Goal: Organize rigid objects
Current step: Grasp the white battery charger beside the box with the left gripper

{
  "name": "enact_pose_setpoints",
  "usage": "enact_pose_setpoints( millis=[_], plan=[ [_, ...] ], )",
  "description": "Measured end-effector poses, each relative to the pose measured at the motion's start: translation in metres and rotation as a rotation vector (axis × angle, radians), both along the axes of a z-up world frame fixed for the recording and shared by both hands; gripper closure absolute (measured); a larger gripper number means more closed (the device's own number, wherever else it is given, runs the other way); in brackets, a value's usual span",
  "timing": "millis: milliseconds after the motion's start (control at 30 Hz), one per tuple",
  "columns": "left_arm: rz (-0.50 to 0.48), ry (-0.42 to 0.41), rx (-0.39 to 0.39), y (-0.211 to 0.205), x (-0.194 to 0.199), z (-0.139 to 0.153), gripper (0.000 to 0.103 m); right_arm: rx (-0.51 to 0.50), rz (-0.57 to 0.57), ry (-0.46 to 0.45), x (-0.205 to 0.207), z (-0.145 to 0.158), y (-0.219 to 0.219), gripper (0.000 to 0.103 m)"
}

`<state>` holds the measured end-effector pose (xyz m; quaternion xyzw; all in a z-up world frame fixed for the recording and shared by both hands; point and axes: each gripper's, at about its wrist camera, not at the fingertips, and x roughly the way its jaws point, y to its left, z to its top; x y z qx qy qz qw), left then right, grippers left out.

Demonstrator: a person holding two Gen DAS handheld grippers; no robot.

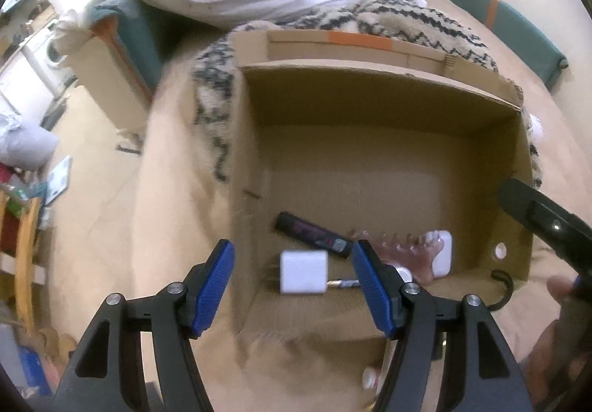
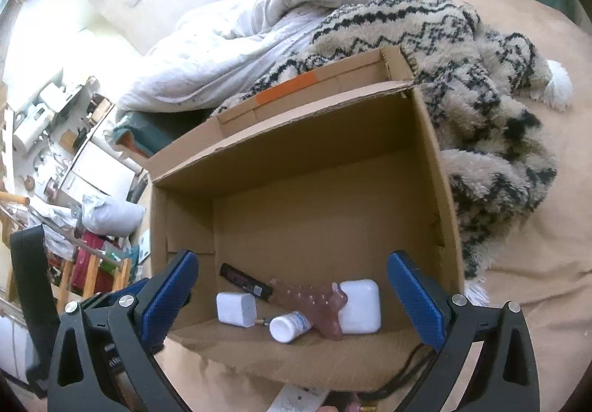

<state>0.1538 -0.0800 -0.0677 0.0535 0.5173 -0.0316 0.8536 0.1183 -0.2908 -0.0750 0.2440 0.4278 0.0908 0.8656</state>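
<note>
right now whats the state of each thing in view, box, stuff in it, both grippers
cardboard box: open, upright on the bed
white charger cube: lying in the box
black stick: lying flat in the box
pink toy: lying across the white case
white bottle: on its side
left gripper: open, empty
right gripper: open, empty

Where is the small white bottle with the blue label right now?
In the right wrist view, the small white bottle lies on its side in the cardboard box, near its front wall, between the white cube charger and translucent pink comb.
</note>
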Motion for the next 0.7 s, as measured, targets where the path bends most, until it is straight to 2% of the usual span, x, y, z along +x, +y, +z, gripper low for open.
enact_pose_setpoints(
  millis=[133,300,533,700],
  plan=[
    [-0.007,-0.05,0.032,0.008,-0.013,0.027,0.039,-0.018,0.025,-0.036,-0.018,0.013,0.0,0.0],
    [0.021,-0.086,0.041,0.025,-0.032,0.044,0.037,-0.076,0.078,-0.079,-0.044,0.028,0.008,0.0],
    [0.077,-0.071,-0.028,0.042,-0.068,0.037,0.037,-0.12,0.129,-0.049,-0.08,0.025,0.016,0.0],
    [0.097,-0.02,-0.036,0.04,-0.086,0.021,0.037,-0.052,0.037,0.002,-0.093,0.014,-0.007,0.0]
  ],
)
